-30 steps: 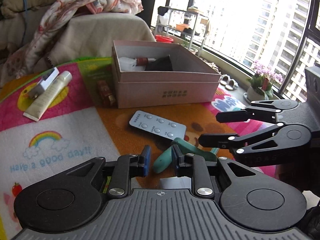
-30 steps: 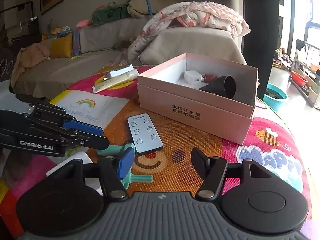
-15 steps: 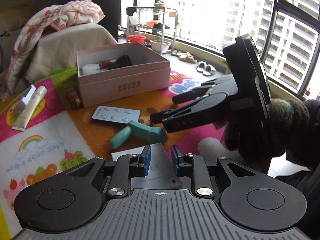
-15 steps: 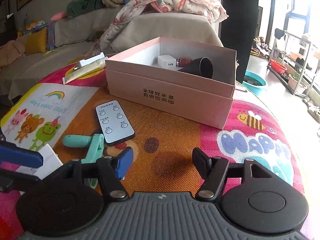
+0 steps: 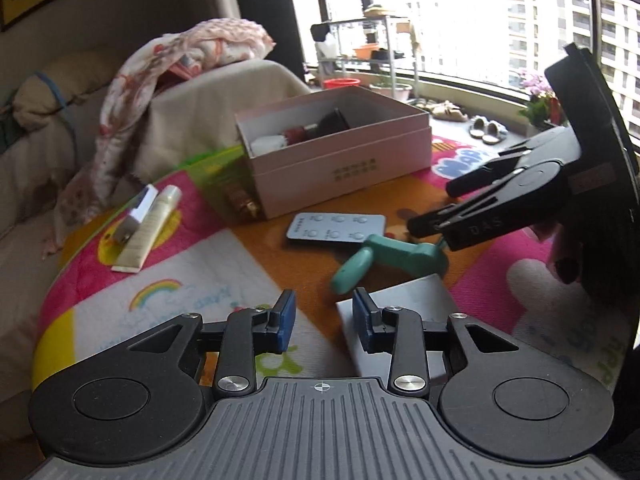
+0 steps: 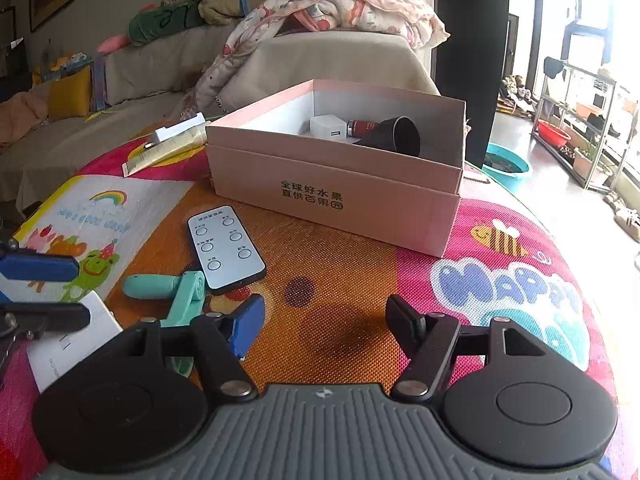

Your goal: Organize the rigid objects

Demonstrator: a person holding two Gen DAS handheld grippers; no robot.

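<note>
Hovering left gripper [image 5: 323, 318]: jaws partly apart, nothing between them, white card [image 5: 404, 320] just below.
Right gripper [image 6: 324, 320]: jaws wide, nothing held, above the mat [image 6: 500, 288]; teal tool [image 6: 176, 292] at its left finger.
Only right view: printing on pink box [image 6: 336, 196].
Count: one remote [image 6: 224, 248], one teal tool, three items in box.
</note>
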